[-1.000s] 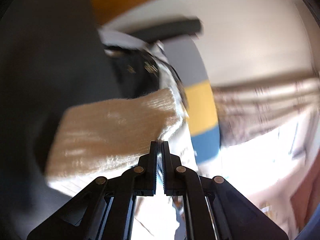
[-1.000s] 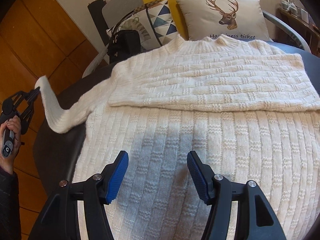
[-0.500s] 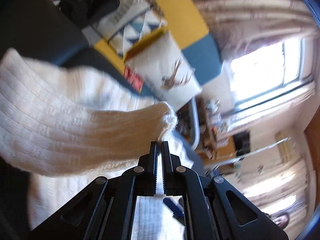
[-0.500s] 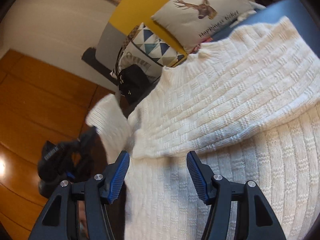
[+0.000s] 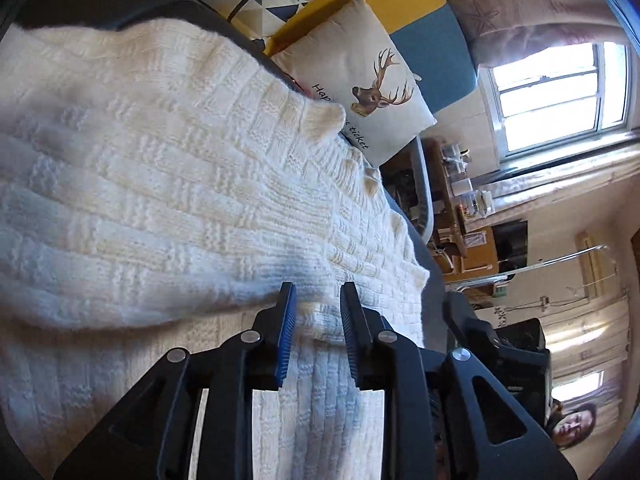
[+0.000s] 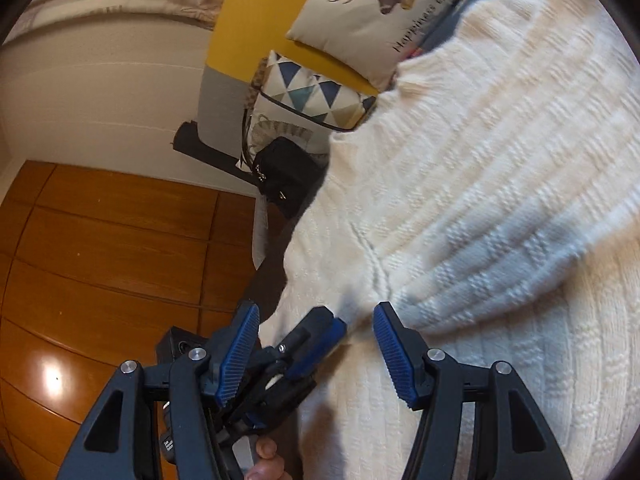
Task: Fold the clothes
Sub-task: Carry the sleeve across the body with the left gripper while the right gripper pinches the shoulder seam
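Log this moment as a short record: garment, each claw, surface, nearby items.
garment: white knit sweater, spread flat, a sleeve folded across its body
left claw: open, fingers over the sleeve's end
right claw: open, above the sweater's edge, holding nothing
surface: dark bed
nearby: deer pillow, triangle-pattern pillow, black bag, wooden floor

We see the sweater [image 6: 500,208] covering the bed, its folded sleeve [image 5: 160,240] a raised ridge just ahead of both grippers. The left gripper [image 6: 320,328] sits between the right gripper's [image 6: 316,320] parted jaws, crowding that gap. Pillows [image 6: 384,4] and a black bag [image 6: 284,176] block the head end; the floor [image 6: 100,260] beside the bed lies open.
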Demonstrator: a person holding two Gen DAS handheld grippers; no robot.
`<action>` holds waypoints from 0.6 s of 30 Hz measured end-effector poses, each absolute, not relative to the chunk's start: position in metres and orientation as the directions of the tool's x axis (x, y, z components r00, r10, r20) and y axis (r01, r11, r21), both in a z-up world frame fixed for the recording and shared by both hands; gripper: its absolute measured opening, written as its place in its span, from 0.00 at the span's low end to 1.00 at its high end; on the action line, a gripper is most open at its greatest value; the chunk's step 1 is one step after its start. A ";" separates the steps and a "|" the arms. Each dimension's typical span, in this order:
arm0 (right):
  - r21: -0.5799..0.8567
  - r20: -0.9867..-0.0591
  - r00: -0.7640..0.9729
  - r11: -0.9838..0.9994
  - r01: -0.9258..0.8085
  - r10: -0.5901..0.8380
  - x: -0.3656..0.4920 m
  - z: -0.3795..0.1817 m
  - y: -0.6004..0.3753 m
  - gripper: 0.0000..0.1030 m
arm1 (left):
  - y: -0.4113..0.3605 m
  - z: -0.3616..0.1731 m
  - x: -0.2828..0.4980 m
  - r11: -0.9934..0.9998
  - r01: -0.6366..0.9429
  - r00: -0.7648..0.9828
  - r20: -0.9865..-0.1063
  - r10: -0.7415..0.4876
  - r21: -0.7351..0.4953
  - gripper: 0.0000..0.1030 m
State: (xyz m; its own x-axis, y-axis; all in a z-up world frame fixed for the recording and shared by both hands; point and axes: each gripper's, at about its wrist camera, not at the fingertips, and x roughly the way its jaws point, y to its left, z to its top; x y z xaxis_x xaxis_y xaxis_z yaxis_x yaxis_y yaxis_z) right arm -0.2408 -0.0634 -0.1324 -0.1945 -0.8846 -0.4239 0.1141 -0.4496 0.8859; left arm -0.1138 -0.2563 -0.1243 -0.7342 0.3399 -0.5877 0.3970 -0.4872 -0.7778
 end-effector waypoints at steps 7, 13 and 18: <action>0.879 -0.459 -0.175 -0.474 0.053 -0.871 -0.244 -0.155 -0.071 0.33 | -0.275 -0.118 -0.068 -0.462 0.404 -0.773 -0.565 0.290 -0.790 0.25; 0.889 -0.455 -0.165 -0.457 -0.030 -0.875 -0.241 -0.177 -0.070 0.33 | -0.289 -0.122 -0.036 -0.432 0.420 -0.788 -0.557 0.263 -0.798 0.26; 0.878 -0.472 -0.163 -0.479 0.005 -0.866 -0.240 -0.174 -0.086 0.33 | -0.297 -0.130 -0.019 -0.408 0.435 -0.790 -0.558 0.254 -0.802 0.26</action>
State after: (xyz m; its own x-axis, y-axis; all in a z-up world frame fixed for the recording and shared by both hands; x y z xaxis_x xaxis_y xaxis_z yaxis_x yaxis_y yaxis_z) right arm -0.2395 -0.0856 -0.1738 -0.1630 -0.8662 -0.4724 0.0049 -0.4795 0.8775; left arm -0.0188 -0.2971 -0.1297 -0.7903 0.2539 -0.5577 0.4352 -0.4082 -0.8025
